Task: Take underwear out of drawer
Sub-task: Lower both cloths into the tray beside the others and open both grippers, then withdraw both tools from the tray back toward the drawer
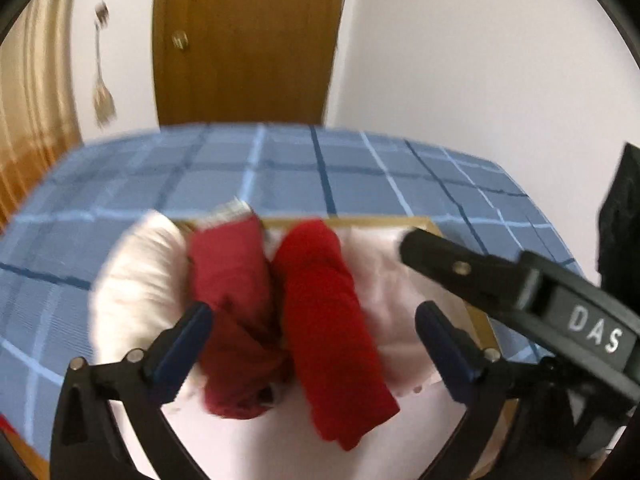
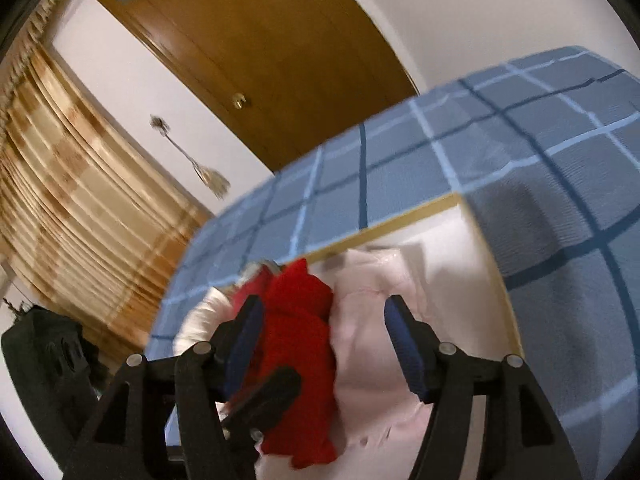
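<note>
Both claws stood wide, holding nothing. The bright red underwear [image 1: 332,320] lay lengthwise between the left claw [image 1: 312,320], probably nearer than the right claw [image 2: 324,340].

A bedroom in a home is shown: a bed [image 1: 360,168] is covered with a blue checked spread, a wooden door [image 1: 248,40] with a brass knob is set in a white wall, and striped golden curtains [image 2: 72,184] are hung alongside.
</note>
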The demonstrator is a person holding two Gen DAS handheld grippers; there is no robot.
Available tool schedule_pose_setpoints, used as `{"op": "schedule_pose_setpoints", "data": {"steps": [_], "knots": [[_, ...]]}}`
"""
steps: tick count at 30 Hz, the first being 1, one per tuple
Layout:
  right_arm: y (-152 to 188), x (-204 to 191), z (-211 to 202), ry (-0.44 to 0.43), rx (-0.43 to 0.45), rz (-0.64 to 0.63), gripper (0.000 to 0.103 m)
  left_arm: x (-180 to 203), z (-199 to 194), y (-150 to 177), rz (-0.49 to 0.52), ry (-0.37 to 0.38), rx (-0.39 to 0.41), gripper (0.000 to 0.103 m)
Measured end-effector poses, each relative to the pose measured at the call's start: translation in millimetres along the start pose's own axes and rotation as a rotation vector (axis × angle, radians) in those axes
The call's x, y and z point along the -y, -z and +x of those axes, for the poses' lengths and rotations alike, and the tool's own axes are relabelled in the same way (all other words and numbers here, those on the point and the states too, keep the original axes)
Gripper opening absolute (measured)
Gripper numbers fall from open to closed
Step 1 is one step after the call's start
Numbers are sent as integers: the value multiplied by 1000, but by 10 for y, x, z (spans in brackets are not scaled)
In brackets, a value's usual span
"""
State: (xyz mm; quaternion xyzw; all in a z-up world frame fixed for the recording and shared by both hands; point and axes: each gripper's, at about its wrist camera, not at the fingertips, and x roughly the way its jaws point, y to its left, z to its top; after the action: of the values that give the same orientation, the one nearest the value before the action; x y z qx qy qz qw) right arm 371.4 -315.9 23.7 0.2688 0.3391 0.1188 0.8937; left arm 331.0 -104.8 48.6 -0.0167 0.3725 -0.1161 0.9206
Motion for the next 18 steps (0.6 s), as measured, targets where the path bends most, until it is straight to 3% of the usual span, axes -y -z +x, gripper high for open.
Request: {"op": "schedule_pose_setpoints", "data": {"steps": [6,12,18], "knots": [[242,-174,-525,8,134,-37,66,-11,-389,141,27,-4,64,103],[668,-311,-906,42,200,-121,66,48,-682,479,112,-44,125,103],[971,-361,-1138,49,213,-146,66,66,-810,766,143,-69,115,103]]}}
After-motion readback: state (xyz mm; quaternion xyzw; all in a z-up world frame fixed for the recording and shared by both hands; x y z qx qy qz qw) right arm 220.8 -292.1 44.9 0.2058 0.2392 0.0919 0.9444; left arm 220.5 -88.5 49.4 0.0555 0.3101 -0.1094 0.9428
